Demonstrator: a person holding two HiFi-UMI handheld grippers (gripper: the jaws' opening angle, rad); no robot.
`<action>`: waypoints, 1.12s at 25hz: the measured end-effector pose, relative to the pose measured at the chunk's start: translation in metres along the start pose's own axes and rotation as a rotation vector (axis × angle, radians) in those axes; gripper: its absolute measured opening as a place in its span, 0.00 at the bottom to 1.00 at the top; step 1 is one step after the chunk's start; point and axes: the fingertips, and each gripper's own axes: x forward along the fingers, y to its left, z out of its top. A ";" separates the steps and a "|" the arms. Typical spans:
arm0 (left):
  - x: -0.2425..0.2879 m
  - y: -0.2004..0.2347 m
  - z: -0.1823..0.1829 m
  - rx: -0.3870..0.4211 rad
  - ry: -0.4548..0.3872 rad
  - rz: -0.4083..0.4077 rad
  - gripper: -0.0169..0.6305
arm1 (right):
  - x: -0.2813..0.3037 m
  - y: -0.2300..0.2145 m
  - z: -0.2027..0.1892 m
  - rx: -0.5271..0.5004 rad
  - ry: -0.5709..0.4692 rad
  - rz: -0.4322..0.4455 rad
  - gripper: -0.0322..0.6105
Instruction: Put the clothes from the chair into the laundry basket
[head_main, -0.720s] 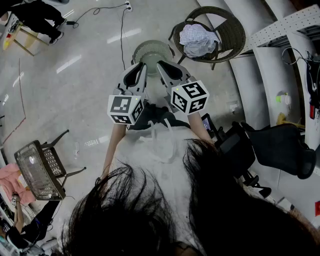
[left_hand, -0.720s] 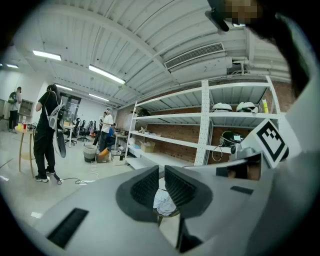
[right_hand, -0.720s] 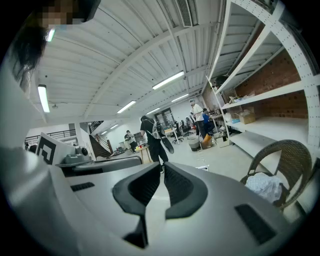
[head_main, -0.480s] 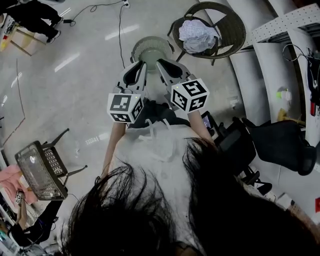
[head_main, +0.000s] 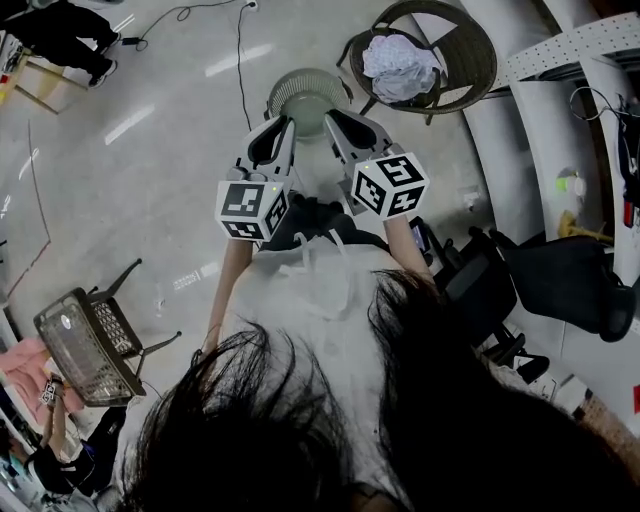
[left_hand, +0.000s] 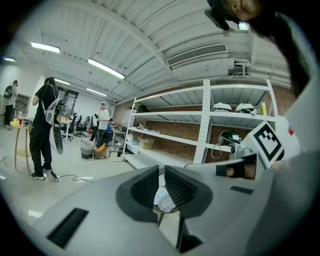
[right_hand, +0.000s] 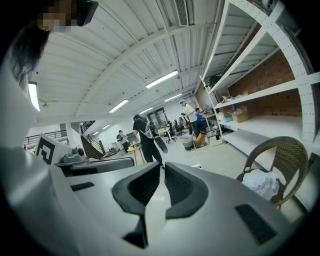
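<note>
A crumpled white bundle of clothes (head_main: 400, 68) lies on the seat of a brown wicker chair (head_main: 470, 55) at the top right of the head view. A round pale-green laundry basket (head_main: 305, 95) stands on the floor just left of the chair. My left gripper (head_main: 278, 130) and right gripper (head_main: 338, 122) are held side by side in the air, pointing towards the basket, both shut and empty. In the left gripper view the clothes (left_hand: 164, 200) show beyond the left gripper (left_hand: 161, 171). The right gripper view shows the right gripper (right_hand: 162, 169), with the chair (right_hand: 280, 160) and clothes (right_hand: 261, 184) at the right.
A wire mesh basket on a stand (head_main: 85, 345) is at the lower left. A black office chair (head_main: 560, 285) and white shelving (head_main: 570, 45) line the right side. A cable (head_main: 240, 60) runs over the floor. A person in black (left_hand: 44, 130) stands farther off.
Both grippers stay shut and close together. The right one has drifted slightly right and farther out; the chair and basket sit a little higher in the head view.
</note>
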 end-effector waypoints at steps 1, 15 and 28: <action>0.001 0.004 0.000 0.001 0.002 -0.006 0.10 | 0.003 -0.001 0.000 0.005 -0.001 -0.008 0.12; 0.003 0.031 -0.002 -0.007 0.031 -0.119 0.10 | 0.037 0.015 -0.012 0.022 0.024 -0.063 0.12; 0.041 0.021 -0.008 -0.033 0.057 -0.179 0.10 | 0.036 -0.027 -0.013 0.048 0.032 -0.121 0.12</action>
